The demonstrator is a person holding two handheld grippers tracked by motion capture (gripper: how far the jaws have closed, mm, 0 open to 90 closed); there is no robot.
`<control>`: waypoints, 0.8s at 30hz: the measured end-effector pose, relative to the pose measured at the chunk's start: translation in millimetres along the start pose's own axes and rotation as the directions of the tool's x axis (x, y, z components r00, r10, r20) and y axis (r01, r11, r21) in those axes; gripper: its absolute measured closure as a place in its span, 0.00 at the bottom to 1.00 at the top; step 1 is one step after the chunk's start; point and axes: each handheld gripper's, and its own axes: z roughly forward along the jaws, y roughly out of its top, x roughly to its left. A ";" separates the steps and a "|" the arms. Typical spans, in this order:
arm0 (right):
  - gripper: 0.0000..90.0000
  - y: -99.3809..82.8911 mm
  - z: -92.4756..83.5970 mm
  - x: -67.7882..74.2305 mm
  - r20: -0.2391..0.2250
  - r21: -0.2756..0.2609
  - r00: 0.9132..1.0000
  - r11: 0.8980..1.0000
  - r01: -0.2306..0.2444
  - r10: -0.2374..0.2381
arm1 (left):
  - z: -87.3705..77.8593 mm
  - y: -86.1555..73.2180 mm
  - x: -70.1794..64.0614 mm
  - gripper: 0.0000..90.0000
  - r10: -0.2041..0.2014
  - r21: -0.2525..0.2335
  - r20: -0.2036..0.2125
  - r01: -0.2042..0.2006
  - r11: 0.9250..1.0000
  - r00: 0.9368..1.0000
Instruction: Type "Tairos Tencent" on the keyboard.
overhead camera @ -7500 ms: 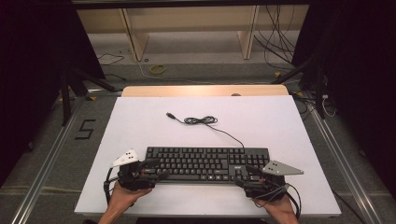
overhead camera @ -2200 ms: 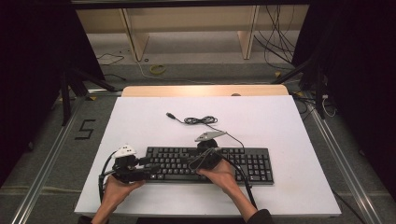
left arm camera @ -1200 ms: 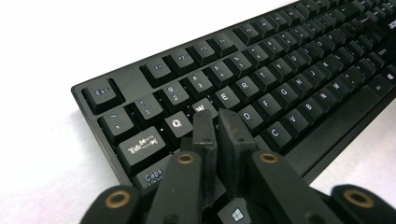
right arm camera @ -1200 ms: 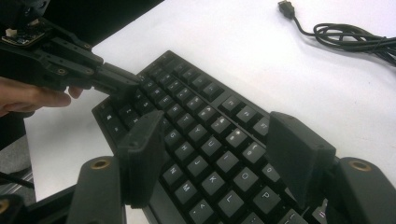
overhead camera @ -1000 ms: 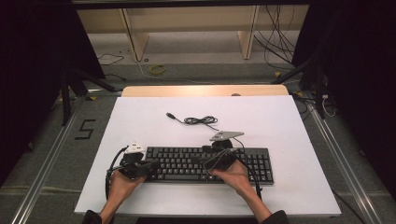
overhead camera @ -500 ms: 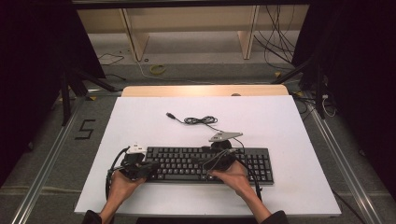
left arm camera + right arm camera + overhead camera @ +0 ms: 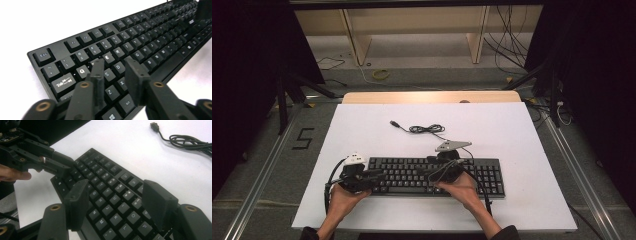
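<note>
A black keyboard (image 7: 412, 176) lies flat near the front of the white table (image 7: 512, 135), its cable (image 7: 427, 129) coiled behind it with the plug loose. My left gripper (image 7: 376, 174) hovers low over the keyboard's left keys (image 7: 117, 67). Its jaws have just been opening and stand a little apart, with nothing gripped between the pads (image 7: 98, 75). My right gripper (image 7: 432, 172) reaches over the middle keys (image 7: 112, 195), pointing toward the left one, jaws wide open and holding nothing. In the right gripper view, the left gripper (image 7: 60, 165) sits over the keyboard's far end.
The white board leaves bare room behind and to the right of the keyboard. A wooden strip (image 7: 432, 96) borders its far edge. Metal rails (image 7: 577, 170) run along both sides, and loose cables lie on the floor beyond.
Since the earliest frame the right hand has moved from the keyboard's right end to its middle, and the left hand has shifted slightly right. Over the last second neither hand has visibly moved.
</note>
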 end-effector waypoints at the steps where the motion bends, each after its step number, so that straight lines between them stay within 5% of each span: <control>1: 0.45 0.2 0.2 0.4 0.000 0.001 1.000 1.000 0.000 0.000 | -0.6 0.1 0.2 0.69 -0.001 -0.008 0.002 0.001 1.000 1.000; 10: 0.50 1.7 3.2 3.1 -0.003 0.009 1.000 1.000 0.014 -0.014 | -2.8 -1.4 0.7 0.44 -0.025 -0.081 0.013 0.026 0.996 1.000; 24: 0.66 3.3 12.1 6.5 -0.013 0.038 0.999 0.998 0.042 -0.041 | -5.5 -3.8 -2.5 0.35 -0.019 -0.135 0.035 0.023 0.991 0.999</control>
